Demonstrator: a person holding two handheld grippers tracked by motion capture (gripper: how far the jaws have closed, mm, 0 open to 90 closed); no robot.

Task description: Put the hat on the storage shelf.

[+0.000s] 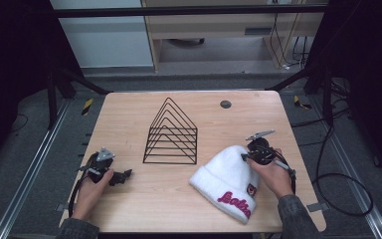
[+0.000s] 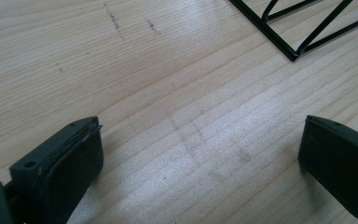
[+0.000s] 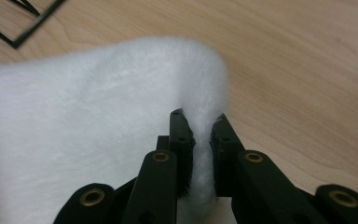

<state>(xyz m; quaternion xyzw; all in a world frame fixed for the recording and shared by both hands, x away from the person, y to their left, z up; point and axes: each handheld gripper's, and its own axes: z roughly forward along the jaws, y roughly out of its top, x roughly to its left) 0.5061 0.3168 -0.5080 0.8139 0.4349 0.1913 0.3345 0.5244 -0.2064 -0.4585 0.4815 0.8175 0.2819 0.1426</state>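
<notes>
A white fuzzy beanie point(image 1: 227, 180) with pink lettering on its cuff lies at the front right of the wooden table point(image 1: 129, 119). My right gripper point(image 1: 252, 157) sits at the hat's far right edge, shut on a fold of its fabric. In the right gripper view the white beanie point(image 3: 84, 121) is pinched between the two black jaws of the right gripper point(image 3: 203, 135). My left gripper point(image 1: 124, 175) rests low at the front left, open, its jaws wide apart over bare wood point(image 2: 191, 140). A black wire rack point(image 1: 171, 134) stands mid-table.
A corner of the wire rack point(image 2: 291, 51) shows ahead of the left gripper. A small dark round disc point(image 1: 225, 104) is set in the table near the far right. Cables point(image 1: 338, 184) trail on the floor to the right. Bare wood lies between the two grippers.
</notes>
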